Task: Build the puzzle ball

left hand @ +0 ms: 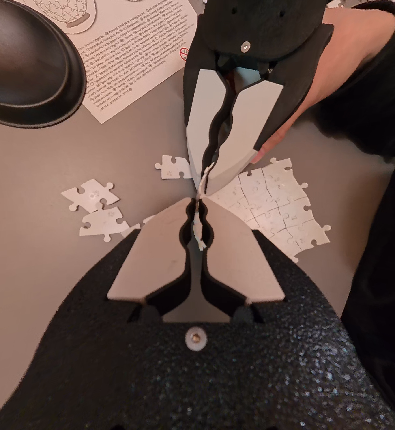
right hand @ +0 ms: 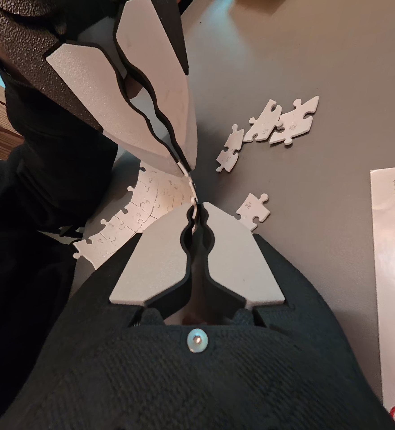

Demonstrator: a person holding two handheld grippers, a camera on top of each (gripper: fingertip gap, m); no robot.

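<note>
Both pairs of jaws are pinched together on thin white plastic, tip to tip: the left gripper (left hand: 197, 204) clamps a puzzle piece (left hand: 198, 232) edge-on between its pads, and the right gripper (right hand: 197, 207) closes on the near edge of the assembled curved panel (right hand: 145, 209), or on a piece at that edge; from the right wrist view I cannot tell which. The panel, a partly built section of the puzzle ball, fans out to the right of the left jaws (left hand: 273, 209) and to the left of the right jaws, curving upward from the grey table (left hand: 40, 256). What the joining move turns on, I judge, is that the held piece's long axis runs nearly in line with the left fingers and meets the panel's rim just ahead of the tips, so knob and notch must line up along that seam. Both grippers are equally close to it. Loose pieces lie apart from the action: two overlapping ones (left hand: 98, 207) left of the left jaws, one more (left hand: 173, 171) just beyond them. A black stand (left hand: 24, 69) and an instruction sheet (left hand: 140, 58) sit farther off. The sheet carries small multilingual print and a line drawing; the pieces bear small embossed numbers.
</note>
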